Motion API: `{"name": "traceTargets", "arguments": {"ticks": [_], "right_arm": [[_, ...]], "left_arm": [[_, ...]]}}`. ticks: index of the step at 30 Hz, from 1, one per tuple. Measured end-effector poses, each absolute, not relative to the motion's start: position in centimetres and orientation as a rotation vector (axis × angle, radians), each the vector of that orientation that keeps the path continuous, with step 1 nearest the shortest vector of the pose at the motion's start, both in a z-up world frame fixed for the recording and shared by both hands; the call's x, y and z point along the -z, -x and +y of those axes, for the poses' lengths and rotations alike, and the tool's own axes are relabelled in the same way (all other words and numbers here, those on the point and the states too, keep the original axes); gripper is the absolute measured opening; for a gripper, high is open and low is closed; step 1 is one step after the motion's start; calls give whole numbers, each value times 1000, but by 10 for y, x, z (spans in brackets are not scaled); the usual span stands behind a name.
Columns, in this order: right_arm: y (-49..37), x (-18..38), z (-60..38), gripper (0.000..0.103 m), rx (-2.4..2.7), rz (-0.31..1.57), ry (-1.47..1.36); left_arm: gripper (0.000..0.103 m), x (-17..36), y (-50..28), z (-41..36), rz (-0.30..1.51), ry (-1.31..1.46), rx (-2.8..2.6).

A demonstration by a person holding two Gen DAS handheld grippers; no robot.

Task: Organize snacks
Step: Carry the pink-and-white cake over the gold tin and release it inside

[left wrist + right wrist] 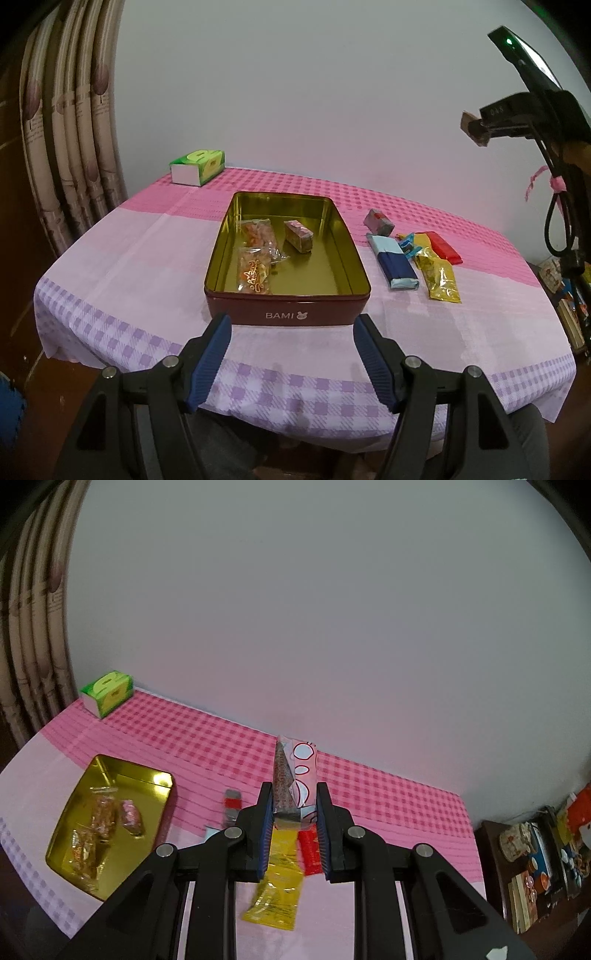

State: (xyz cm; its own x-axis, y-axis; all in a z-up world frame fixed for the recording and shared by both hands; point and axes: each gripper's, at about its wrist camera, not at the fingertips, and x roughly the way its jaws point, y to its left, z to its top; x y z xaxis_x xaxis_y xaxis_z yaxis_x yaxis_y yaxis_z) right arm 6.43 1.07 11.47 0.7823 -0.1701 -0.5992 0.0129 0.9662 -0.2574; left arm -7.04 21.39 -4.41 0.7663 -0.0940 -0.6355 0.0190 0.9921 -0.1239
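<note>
Pink-wrapped snack bar [295, 782] clamped in my right gripper [294, 823] hides the yellow packet [277, 893] partly; left gripper [291, 350] gapes before the tin [288, 314].

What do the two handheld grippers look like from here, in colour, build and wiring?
Both are black plastic frames with silver pivot bolts. The left gripper and right gripper carry fingers faced with ribbed blue pads. Seen from the left wrist, the right unit bears a green indicator light, a looped black cable and a pink tie.
</note>
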Motion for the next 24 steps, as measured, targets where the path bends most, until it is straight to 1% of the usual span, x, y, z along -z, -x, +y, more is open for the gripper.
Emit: {"name": "traceTargets", "arguments": {"ticks": [24], "right_arm": [[-77, -92, 106, 19, -49, 688, 330]], "left_arm": [[70, 56, 63, 222, 752, 148, 4]]}}
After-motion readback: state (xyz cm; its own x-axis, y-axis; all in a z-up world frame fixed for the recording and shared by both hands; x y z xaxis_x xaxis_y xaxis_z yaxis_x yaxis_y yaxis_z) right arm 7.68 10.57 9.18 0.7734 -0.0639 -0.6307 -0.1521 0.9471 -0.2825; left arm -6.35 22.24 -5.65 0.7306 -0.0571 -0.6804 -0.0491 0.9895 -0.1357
